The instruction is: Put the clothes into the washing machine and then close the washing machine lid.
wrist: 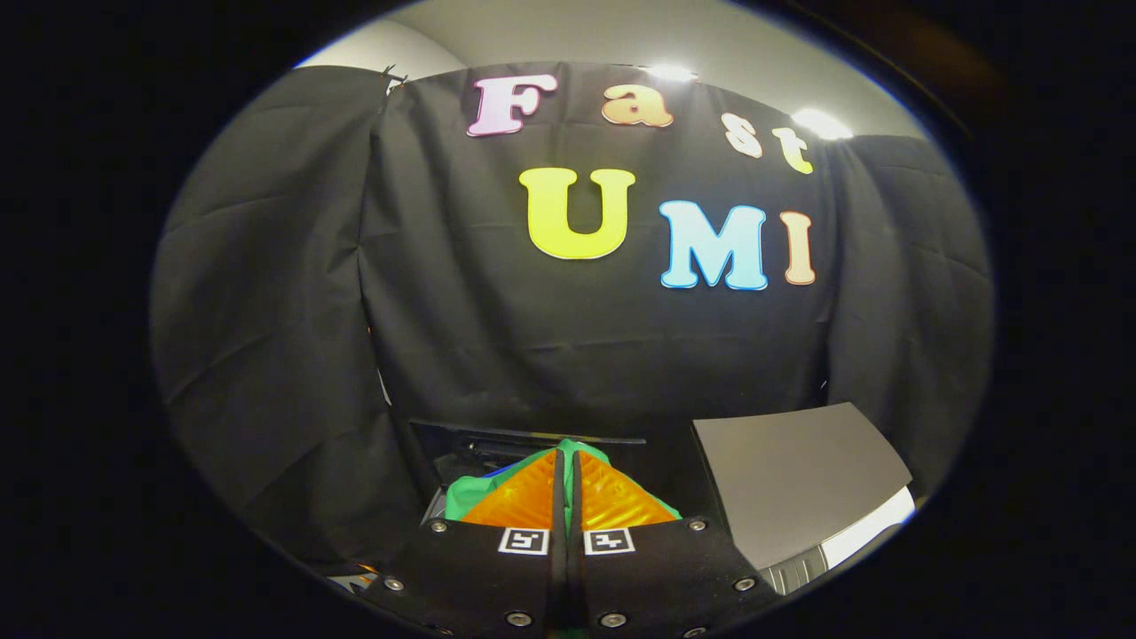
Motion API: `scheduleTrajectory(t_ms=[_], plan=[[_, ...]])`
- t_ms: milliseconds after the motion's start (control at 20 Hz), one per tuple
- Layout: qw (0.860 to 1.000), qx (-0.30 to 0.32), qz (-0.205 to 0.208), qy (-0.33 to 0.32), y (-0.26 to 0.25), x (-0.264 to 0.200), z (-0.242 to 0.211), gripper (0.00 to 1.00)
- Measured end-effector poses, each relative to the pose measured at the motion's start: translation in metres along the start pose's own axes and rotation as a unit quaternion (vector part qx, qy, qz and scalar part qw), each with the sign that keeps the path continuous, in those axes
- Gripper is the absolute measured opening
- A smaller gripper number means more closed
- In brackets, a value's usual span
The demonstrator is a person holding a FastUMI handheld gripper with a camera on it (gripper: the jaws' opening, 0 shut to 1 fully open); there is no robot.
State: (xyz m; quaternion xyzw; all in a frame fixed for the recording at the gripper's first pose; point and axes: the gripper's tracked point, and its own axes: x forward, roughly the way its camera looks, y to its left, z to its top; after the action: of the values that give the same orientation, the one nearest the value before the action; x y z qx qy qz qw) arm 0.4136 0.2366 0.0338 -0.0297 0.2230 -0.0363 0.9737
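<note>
black cloth [568, 355] hangs as the far wall, creased and falling in folds, and takes up most of what i see beyond my claw; pale ceiling [621, 35] shows above it with two bright lights near the top of the cloth; on the right, near my fingers, sits the washing machine [852, 541], its grey lid [799, 479] tilted up and open, a paler body edge showing under it; just ahead of my fingers and to the left of the lid lies a dark opening with a thin rim [532, 437], and i cannot tell how deep it goes; green clothes [466, 497] bunch around my fingertips, showing on both sides of them and peeking over the tips, with a small touch of blue at the left; my gripper [565, 461] has its fingers pressed together with barely a slit between them, pinching the green clothes above that opening.
</note>
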Motion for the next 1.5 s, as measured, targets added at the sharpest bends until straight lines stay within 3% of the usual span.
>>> scheduleTrajectory(t_ms=[650, 1500], plan=[[0.995, 0.028, -0.017, 0.093, 0.061, 0.094, -0.12, 0.0], [0.976, 0.042, -0.019, 0.214, 0.073, 0.158, -0.262, 0.0]])
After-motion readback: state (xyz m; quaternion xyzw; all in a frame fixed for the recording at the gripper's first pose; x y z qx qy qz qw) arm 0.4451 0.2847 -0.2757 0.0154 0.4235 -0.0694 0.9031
